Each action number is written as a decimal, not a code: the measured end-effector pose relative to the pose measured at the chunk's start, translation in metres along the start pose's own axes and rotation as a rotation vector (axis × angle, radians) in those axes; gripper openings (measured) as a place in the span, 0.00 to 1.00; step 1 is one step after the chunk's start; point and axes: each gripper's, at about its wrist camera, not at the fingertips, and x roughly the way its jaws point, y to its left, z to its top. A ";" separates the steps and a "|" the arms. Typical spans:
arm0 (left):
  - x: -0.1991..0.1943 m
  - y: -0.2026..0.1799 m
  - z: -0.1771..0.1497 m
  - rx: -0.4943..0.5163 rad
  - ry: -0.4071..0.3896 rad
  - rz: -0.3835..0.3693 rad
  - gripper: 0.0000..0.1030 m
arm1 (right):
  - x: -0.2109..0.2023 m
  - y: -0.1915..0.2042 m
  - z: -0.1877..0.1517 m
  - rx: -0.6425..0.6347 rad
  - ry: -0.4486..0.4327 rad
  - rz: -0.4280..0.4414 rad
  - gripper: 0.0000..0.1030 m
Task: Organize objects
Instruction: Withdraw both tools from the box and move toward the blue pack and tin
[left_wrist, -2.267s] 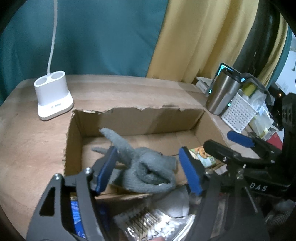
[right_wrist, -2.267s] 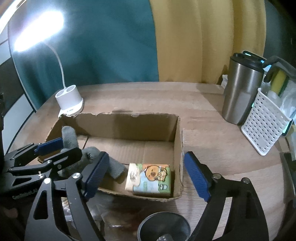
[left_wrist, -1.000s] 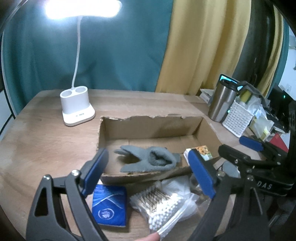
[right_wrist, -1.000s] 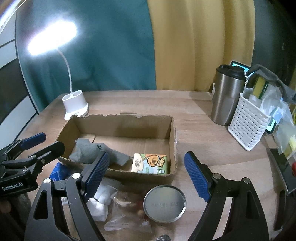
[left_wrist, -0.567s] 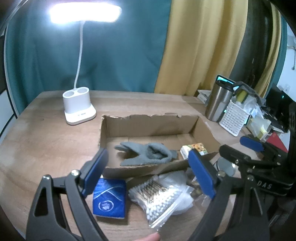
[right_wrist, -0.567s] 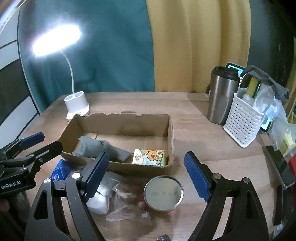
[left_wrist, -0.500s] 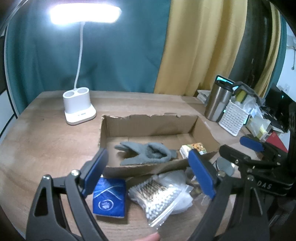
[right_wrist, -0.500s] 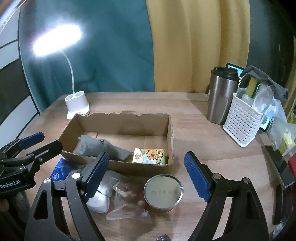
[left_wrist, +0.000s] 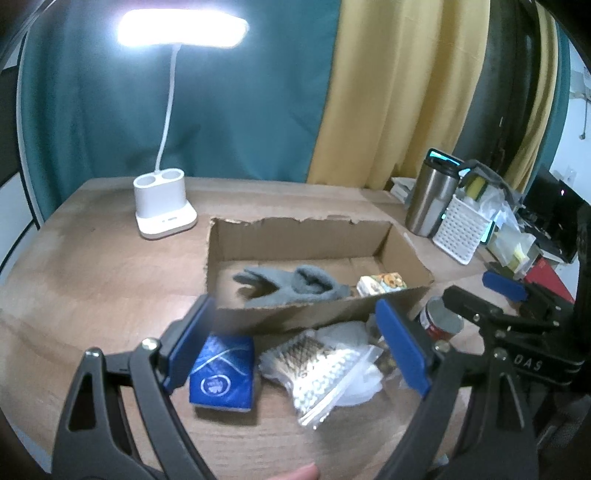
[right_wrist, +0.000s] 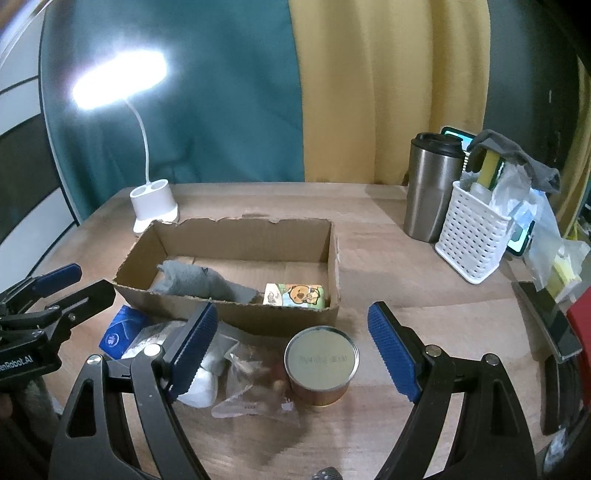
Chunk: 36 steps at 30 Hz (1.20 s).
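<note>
A torn cardboard box (left_wrist: 295, 236) (right_wrist: 236, 317) holds a grey glove (left_wrist: 295, 286) (right_wrist: 203, 282) and a small cartoon-printed pack (left_wrist: 382, 282) (right_wrist: 295, 295). In front of it lie a blue packet (left_wrist: 223, 373) (right_wrist: 123, 326), a bag of cotton swabs (left_wrist: 321, 363), a clear snack bag (right_wrist: 255, 387) and a round tin (right_wrist: 321, 360) (left_wrist: 441, 321). My left gripper (left_wrist: 295, 347) is open and empty above the packet and swabs. My right gripper (right_wrist: 291, 347) is open and empty above the tin.
A lit white desk lamp (left_wrist: 164, 212) (right_wrist: 153, 205) stands at the back left. A steel tumbler (right_wrist: 430, 188) (left_wrist: 430, 197) and a white basket (right_wrist: 472, 240) (left_wrist: 463, 230) stand at the right. A phone (right_wrist: 546, 321) and clutter lie at the right edge.
Both grippers have pulled back and up from the box, leaving the grey glove lying inside it. The loose items in front of the box have come into view.
</note>
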 end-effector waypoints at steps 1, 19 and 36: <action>-0.001 0.000 -0.001 0.001 -0.001 0.001 0.87 | 0.000 0.000 0.000 -0.001 -0.001 0.000 0.84; -0.005 0.008 -0.025 -0.012 0.031 0.040 0.87 | -0.003 0.001 -0.026 -0.009 0.018 0.000 0.84; 0.015 0.031 -0.043 -0.010 0.083 0.083 0.87 | 0.014 -0.007 -0.038 -0.003 0.057 -0.028 0.84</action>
